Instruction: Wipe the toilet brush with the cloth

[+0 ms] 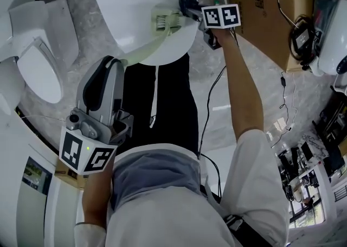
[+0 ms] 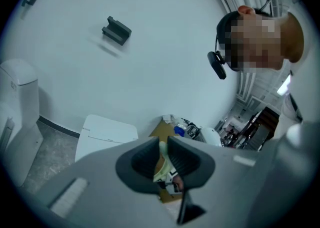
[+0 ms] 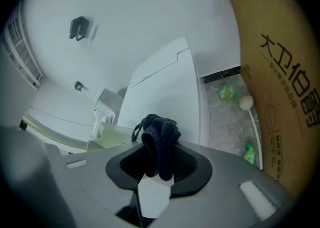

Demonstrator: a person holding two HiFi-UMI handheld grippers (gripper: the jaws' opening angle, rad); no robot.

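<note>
While my left gripper (image 2: 162,158) sits clamped on the pale green toilet brush (image 1: 161,20) handle, I see my right gripper (image 3: 159,167) pinching the dark cloth (image 3: 160,137) just beside its bristle head.

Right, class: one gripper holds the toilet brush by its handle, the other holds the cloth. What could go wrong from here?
1. The left gripper clamps the toilet brush far down its long handle; wiping pressure at the brush head could twist it in the fingers.
2. Only a small bunch of the dark cloth pokes past the right gripper, so it might pull out.
</note>
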